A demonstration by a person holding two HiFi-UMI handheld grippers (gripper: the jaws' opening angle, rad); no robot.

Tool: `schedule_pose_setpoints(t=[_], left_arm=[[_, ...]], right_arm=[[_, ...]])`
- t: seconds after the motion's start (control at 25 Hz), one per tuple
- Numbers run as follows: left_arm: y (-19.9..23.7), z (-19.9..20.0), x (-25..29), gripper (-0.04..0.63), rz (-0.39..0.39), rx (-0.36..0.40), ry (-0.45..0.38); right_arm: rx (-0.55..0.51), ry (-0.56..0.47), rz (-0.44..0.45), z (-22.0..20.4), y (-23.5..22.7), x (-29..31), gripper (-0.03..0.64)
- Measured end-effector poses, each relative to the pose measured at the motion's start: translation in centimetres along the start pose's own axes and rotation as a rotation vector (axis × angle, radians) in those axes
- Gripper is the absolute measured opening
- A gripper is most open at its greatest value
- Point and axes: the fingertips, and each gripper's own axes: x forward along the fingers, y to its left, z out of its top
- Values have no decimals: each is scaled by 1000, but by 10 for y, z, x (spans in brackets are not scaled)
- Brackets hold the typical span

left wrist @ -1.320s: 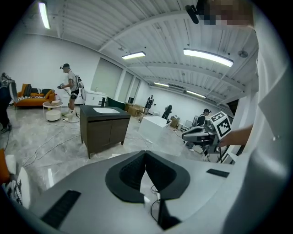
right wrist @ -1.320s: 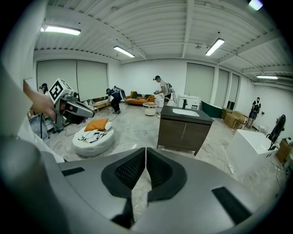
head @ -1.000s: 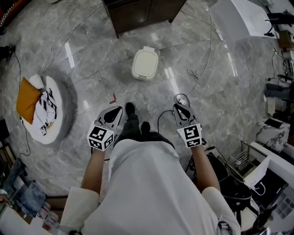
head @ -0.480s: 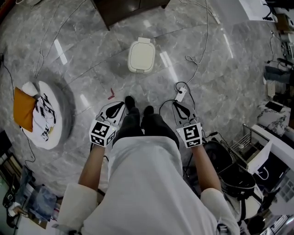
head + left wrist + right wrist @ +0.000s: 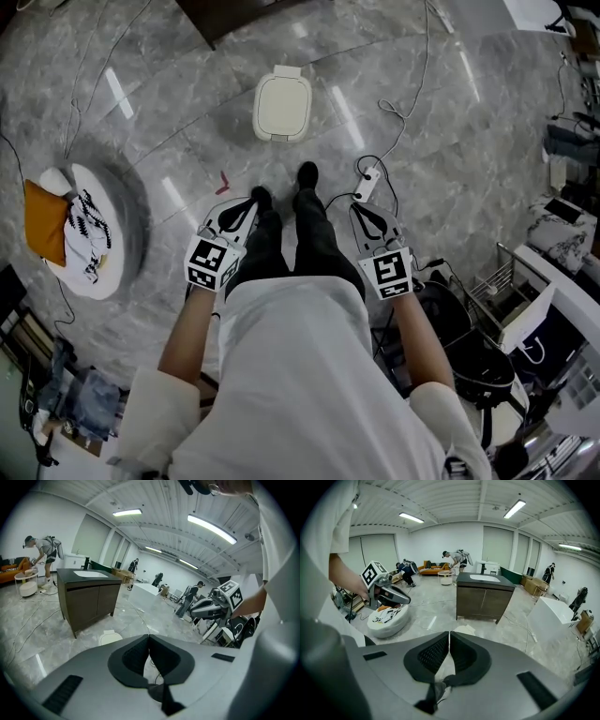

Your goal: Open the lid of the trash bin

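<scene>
While left gripper [image 5: 246, 208] & right gripper [image 5: 367, 214] hang beside person's legs [image 5: 309, 234], jaws pressed together, holding nothing, white trash bin [image 5: 282, 117] sits on floor [image 5: 450, 141] ahead, well apart, lid [image 5: 280, 94] down. Lid prob. light, stiff, smooth plastic; best lifted at near edge, opp. far-side tab [image 5: 286, 71].

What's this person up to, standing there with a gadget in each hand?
A person stands on a marble floor holding a two-jaw gripper in each hand. The left gripper and the right gripper are both shut and empty, held low beside the legs. A white trash bin sits on the floor ahead, with its lid down. Neither gripper is near it. The job is to open that lid, and it has not been started yet.
</scene>
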Motion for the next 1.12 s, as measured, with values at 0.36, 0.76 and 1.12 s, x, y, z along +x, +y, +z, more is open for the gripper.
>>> schedule_pose_setpoints(t=[0.36,0.76,1.12], left_arm=[[8,11,59,18,56,-41,25],[41,-6,125,18,139,-3,115],[70,-45,177,20,182,100,201]], right_arm=[[-8,15,103,2,-44,38,31],[19,53,205,-21,-68,89,31],[101,81,240,-48,-74,129,31]])
